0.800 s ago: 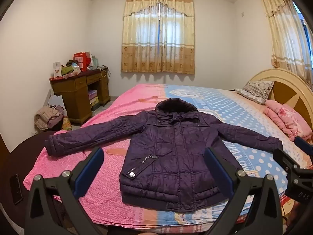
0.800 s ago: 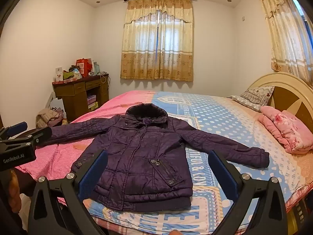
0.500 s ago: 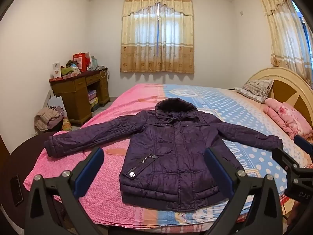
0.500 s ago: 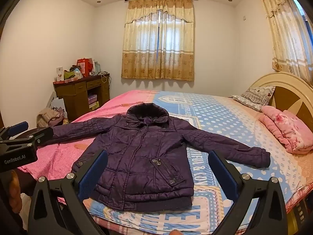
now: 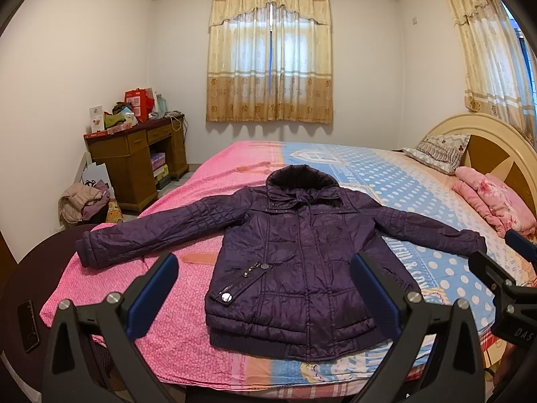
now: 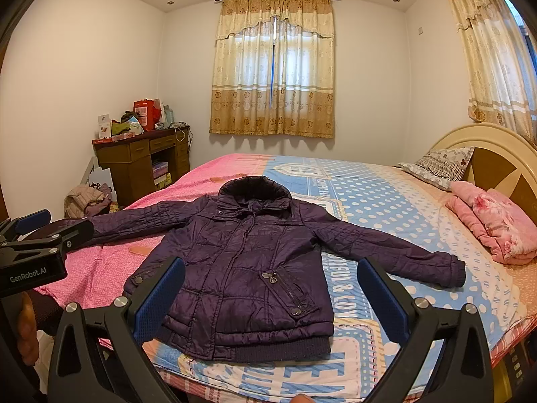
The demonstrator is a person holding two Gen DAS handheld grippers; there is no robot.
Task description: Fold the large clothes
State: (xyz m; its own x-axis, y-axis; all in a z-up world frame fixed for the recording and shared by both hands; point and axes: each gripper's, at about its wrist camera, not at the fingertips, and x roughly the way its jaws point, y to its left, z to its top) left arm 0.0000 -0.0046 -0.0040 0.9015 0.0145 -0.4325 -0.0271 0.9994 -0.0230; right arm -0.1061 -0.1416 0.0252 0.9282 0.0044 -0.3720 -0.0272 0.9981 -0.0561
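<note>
A dark purple hooded padded jacket [image 5: 295, 252] lies flat and front up on the bed [image 5: 188, 336], both sleeves spread wide and its hem toward me. It also shows in the right wrist view [image 6: 248, 268]. My left gripper [image 5: 265, 268] is open and empty, held above the bed's near edge in front of the hem. My right gripper [image 6: 272, 275] is open and empty, likewise short of the hem. Each gripper shows at the edge of the other's view.
The bed has a pink and blue patterned sheet. A folded pink blanket [image 6: 496, 225] and a pillow [image 6: 436, 164] lie by the headboard at right. A cluttered wooden desk [image 5: 134, 161] and a pile of clothes [image 5: 84, 201] stand at left. A phone [image 5: 28, 325] lies at lower left.
Both views have shifted very slightly; the jacket lies as before and both grippers stay open.
</note>
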